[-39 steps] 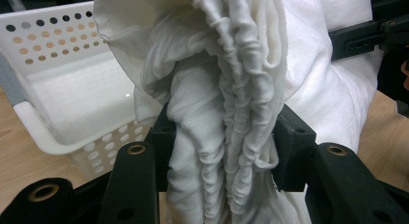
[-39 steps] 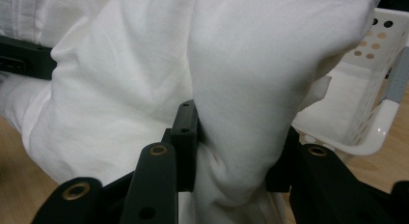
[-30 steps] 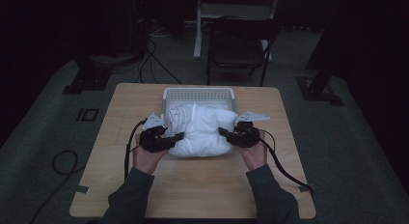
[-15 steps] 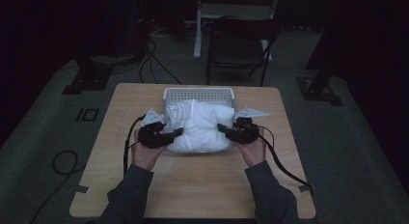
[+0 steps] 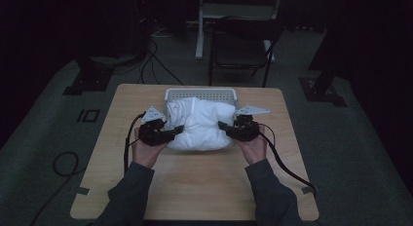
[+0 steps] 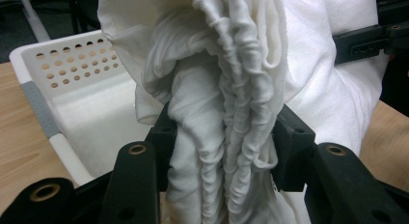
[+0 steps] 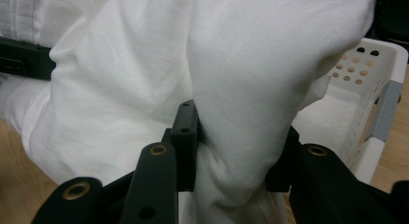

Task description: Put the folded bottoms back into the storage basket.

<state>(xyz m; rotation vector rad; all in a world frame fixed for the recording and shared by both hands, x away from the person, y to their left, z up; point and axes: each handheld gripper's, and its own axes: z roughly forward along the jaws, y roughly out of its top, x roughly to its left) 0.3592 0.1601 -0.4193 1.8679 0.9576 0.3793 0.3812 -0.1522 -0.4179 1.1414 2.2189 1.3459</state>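
Item, white cloth bundle [image 5: 200, 124]: I am gripping it at both ends, left tongs [image 5: 176, 131] and right tongs [image 5: 223, 125] clamped on bunched fabric, holding it above worktop [image 5: 195, 187] before white basket [image 5: 200, 94]; placing it inside remaining.

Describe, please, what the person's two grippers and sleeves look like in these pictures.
Both the left gripper and the right gripper are matt black, with blocky jaws and brass-ringed holes along their arms. Each carries a grey three-cornered plate on top and trails a black cable across the table. The person wears dark grey long sleeves.
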